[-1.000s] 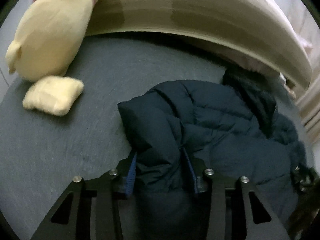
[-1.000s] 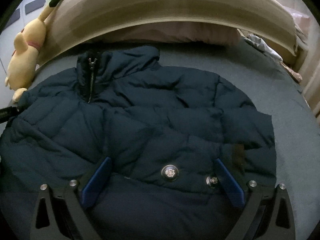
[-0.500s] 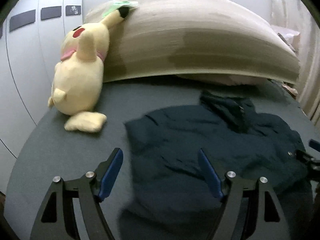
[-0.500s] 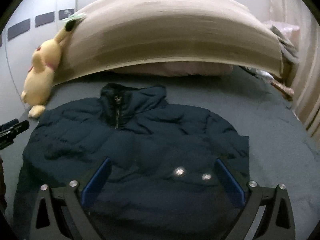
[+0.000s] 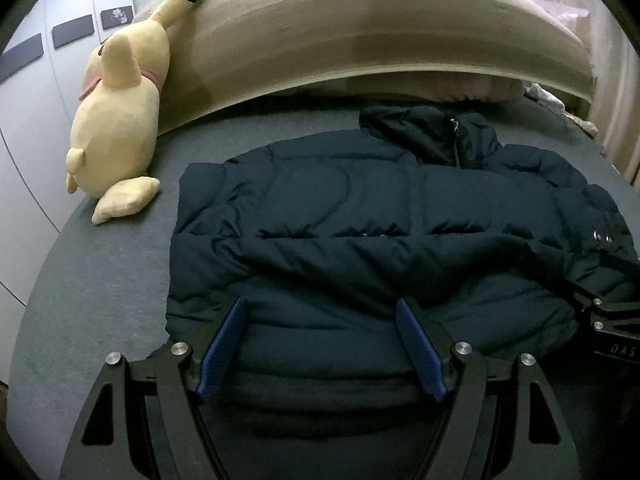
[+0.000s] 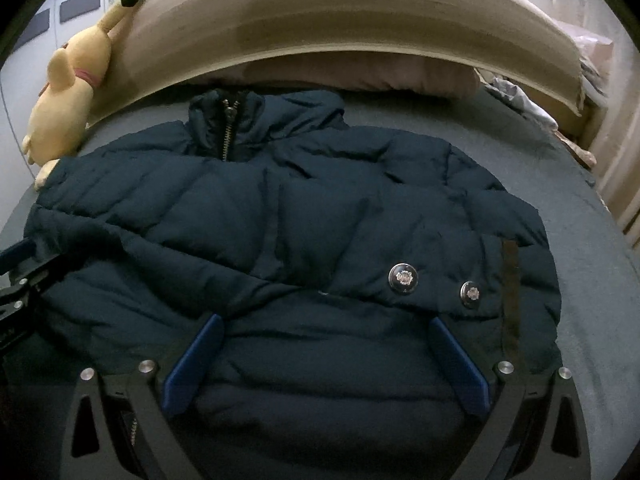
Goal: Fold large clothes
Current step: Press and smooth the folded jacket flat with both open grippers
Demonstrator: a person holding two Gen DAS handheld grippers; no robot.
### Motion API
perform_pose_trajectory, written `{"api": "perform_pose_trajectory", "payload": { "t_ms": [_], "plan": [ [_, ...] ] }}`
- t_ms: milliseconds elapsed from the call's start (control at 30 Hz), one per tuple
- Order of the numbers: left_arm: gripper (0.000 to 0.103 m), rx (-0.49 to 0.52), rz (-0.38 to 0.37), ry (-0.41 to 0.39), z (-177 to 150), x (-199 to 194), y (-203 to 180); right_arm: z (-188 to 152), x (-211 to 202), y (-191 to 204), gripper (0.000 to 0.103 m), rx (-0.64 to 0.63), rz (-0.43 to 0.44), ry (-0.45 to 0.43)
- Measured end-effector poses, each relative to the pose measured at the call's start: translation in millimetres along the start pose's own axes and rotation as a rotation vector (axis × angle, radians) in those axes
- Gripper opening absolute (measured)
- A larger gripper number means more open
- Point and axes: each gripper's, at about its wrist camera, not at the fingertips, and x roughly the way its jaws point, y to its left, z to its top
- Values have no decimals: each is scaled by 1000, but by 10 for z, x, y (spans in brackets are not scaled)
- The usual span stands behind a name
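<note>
A dark navy puffer jacket [image 5: 380, 220] lies on the grey bed with both sleeves folded across its chest and its zipped collar toward the headboard. It also fills the right wrist view [image 6: 300, 232], where two silver snap buttons [image 6: 404, 278] show on a sleeve cuff. My left gripper [image 5: 320, 344] is open, its blue pads over the jacket's lower left hem. My right gripper [image 6: 326, 360] is open over the lower right hem. Neither holds fabric. The right gripper's body shows at the right edge of the left wrist view [image 5: 612, 320].
A yellow plush toy [image 5: 116, 120] leans at the bed's far left against the beige padded headboard [image 5: 360, 28]. A pinkish pillow [image 6: 352, 76] lies under the headboard. The grey bed sheet [image 5: 80, 280] extends left of the jacket. Clutter [image 6: 520, 100] sits at the far right.
My left gripper let go of the jacket's left sleeve, opened, and pulled back to the hem. My right gripper stayed open and drew back, then came close again. The jacket now lies with both sleeves folded in.
</note>
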Motion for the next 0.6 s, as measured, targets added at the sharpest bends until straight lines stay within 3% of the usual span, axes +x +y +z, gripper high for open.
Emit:
{"api": "perform_pose_trajectory", "payload": {
  "t_ms": [600],
  "plan": [
    [79,0,3,1,-44,99,-2,-38,54,-5,103,8,0,5]
  ]
}}
